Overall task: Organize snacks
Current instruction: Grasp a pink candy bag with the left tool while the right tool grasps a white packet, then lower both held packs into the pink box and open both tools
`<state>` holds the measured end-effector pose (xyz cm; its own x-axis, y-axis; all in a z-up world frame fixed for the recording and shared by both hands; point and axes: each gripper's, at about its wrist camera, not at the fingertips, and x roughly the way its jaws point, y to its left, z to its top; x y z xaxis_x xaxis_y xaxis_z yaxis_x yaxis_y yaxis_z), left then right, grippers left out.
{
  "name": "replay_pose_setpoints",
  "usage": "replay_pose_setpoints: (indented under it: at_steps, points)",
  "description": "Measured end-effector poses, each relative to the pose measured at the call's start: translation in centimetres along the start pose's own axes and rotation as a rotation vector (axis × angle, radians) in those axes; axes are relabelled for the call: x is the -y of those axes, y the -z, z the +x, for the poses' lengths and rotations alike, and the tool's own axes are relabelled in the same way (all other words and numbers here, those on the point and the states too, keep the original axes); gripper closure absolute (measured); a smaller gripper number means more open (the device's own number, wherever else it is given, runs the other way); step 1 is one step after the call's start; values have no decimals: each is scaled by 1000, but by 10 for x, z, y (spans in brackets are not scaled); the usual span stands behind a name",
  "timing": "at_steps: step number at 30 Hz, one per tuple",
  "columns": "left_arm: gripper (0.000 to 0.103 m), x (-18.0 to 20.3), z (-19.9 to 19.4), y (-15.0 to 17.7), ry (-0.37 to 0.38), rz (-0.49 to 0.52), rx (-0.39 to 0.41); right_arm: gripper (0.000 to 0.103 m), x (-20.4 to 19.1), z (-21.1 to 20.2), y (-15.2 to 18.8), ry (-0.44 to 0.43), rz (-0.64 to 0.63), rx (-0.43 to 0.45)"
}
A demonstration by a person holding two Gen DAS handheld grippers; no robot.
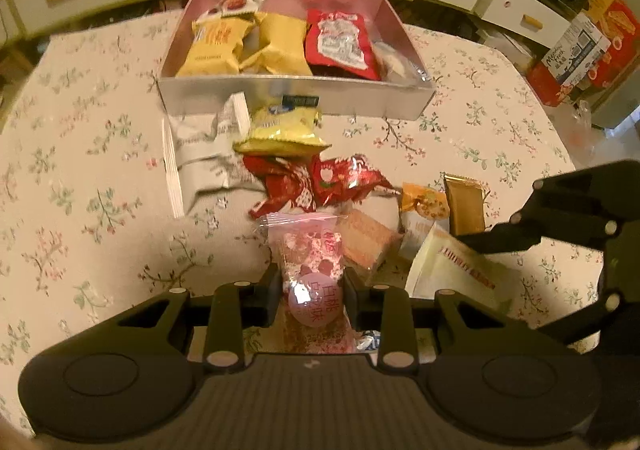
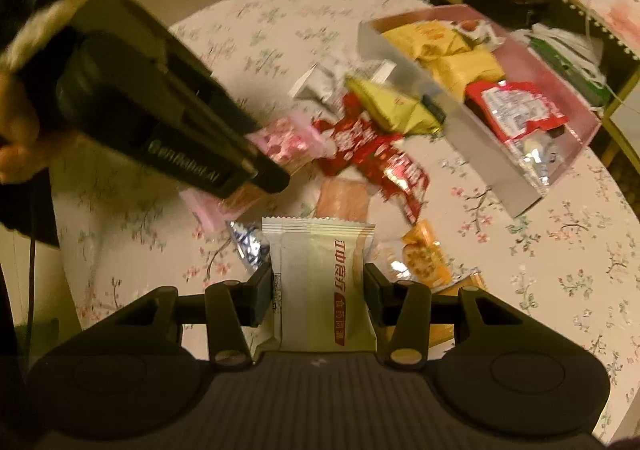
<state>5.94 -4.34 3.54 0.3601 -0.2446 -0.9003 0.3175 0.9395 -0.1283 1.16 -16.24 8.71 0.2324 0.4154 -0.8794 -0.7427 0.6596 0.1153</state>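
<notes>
The left tongs (image 1: 311, 292) are clamped on a pink packet (image 1: 310, 266), pads on its two long sides, its long axis running away from the camera. The right tongs (image 2: 319, 286) are clamped the same way on a white packet (image 2: 320, 282), which also runs lengthwise between the fingers.

Both packets sit at the near edge of the loose pile on the worktop (image 1: 88, 178). The box (image 1: 296, 92) lies straight ahead of the left tongs on the far side of the pile, and ahead and to the right of the right tongs. The left hand looks better lined up with it.

In the box I count two yellow bags, one red bag and a strawberry sachet, with something pale at the right end. About eight loose snacks remain outside.
</notes>
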Motion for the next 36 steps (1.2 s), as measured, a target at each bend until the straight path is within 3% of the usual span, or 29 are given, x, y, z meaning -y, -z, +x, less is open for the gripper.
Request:
replay_pose_setpoints:
  at_steps: [7,16,22,28,36]
  points:
    - [66,-4,-7,-6,6,-10,36,59,13,-9,-8,35,78,64]
    - [66,-29,-16,-25,33,-112,86,59,35,-18,-16,70,228,131]
    - [66,-47,-22,-50,61,-170,136,59,64,-16,-25,100,427,170]
    - [66,-48,-9,-84,73,-157,167,59,102,-6,-35,92,662,187]
    - [66,-47,25,-139,45,-77,201,59,147,6,-56,84,814,270]
